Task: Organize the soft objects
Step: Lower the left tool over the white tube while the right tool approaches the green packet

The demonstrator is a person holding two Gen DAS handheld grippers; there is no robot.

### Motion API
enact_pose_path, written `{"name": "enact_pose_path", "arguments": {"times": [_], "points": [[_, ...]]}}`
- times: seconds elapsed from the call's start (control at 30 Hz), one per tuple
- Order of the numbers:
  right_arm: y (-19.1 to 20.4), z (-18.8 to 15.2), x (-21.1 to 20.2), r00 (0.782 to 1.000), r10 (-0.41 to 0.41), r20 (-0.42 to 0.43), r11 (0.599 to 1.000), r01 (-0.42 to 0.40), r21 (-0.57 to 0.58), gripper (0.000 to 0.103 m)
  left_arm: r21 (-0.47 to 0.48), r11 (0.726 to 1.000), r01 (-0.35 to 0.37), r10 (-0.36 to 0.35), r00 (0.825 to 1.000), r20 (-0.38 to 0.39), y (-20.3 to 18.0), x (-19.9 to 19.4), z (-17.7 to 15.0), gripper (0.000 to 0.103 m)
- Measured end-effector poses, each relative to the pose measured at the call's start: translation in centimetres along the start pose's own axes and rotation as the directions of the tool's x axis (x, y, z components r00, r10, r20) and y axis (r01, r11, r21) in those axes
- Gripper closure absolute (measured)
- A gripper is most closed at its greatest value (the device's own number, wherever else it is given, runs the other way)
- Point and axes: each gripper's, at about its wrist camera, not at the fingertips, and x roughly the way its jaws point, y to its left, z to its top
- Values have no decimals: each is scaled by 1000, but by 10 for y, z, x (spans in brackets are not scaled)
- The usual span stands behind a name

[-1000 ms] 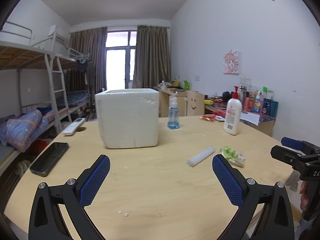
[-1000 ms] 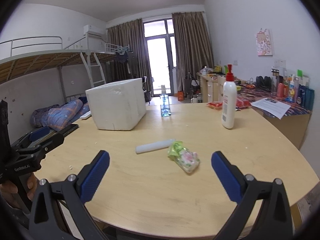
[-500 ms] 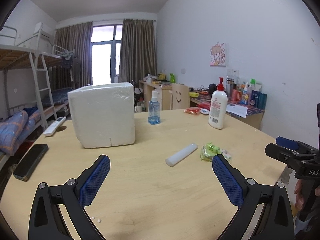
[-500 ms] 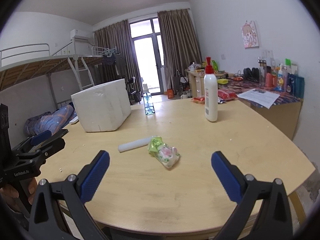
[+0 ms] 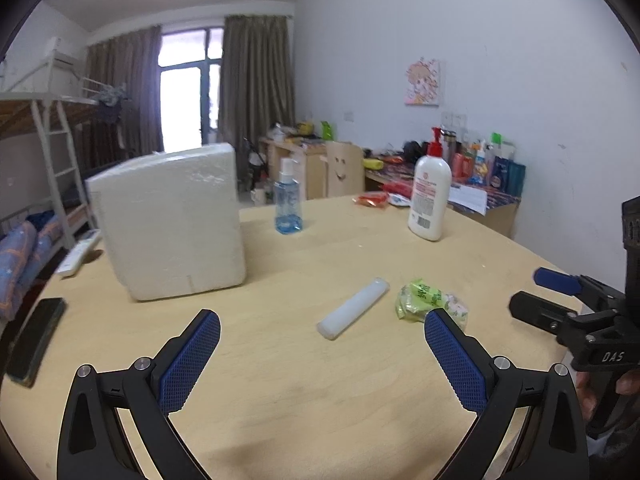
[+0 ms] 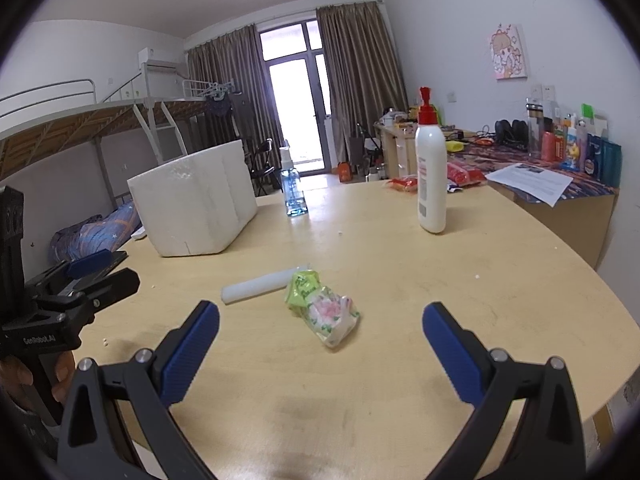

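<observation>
**Both grippers spread wide, nothing held, over the round wooden table**

Left wrist view: left gripper point(image 5: 322, 354) low in the frame, blue-padded fingers point(image 5: 190, 362) far apart, bare table point(image 5: 304, 408) between them. Just above the gap, centre of frame: a white soft tube point(image 5: 354, 307) lying flat on a diagonal. Just to its right, a crumpled green-and-floral tissue pack point(image 5: 430, 302), its lower edge hidden behind the right blue pad. Whether tube and pack touch, not clear from this view. Left of centre, a white foam box point(image 5: 168, 224) standing on the table. Behind it toward centre, a blue spray bottle point(image 5: 288, 200); further right, a white lotion bottle point(image 5: 429, 196) with a red pump. Far left edge: a dark phone point(image 5: 34, 340) lying flat, and a white remote point(image 5: 78, 252) above it. At the right edge, the right gripper seen side-on, held by a hand point(image 5: 600, 392).

Right wrist view: right gripper point(image 6: 320, 350) at the bottom, fingers likewise wide apart and clamping nothing. Tissue pack point(image 6: 324, 308) centred just above the gap, lying on the table; white tube point(image 6: 262, 285) to its upper left, its far end meeting the pack's green end. Foam box point(image 6: 196, 200) in the left middle, spray bottle point(image 6: 294, 188) behind at centre, lotion bottle point(image 6: 430, 176) upright right of centre. Left gripper and its holding hand point(image 6: 24, 376) at the left edge. Bunk bed point(image 6: 80, 120) upper left, curtained glass door top centre, cluttered desk upper right.
</observation>
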Motion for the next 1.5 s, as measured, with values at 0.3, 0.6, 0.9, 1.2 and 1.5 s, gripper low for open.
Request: {"name": "enact_pose_path", "arguments": {"times": [0.3, 0.6, 0.9, 1.2, 1.5], "points": [[-6, 0, 19, 999, 1, -44, 1000, -1, -10, 0, 33, 996, 83, -78, 990, -116, 0, 38, 10, 1], [-11, 2, 35, 997, 12, -75, 1000, -11, 4, 0, 45, 988, 147, -133, 964, -230, 4, 71, 13, 2], [-16, 3, 44, 995, 32, -95, 999, -30, 22, 0, 120, 976, 184, -138, 938, -317, -2, 105, 16, 15], [-16, 5, 51, 991, 43, -129, 999, -41, 21, 0, 125, 968, 218, -152, 903, -403, 1, 135, 15, 24], [-13, 6, 56, 988, 46, -150, 999, -44, 13, 0, 114, 962, 248, -175, 881, -440, 4, 145, 12, 33]]}}
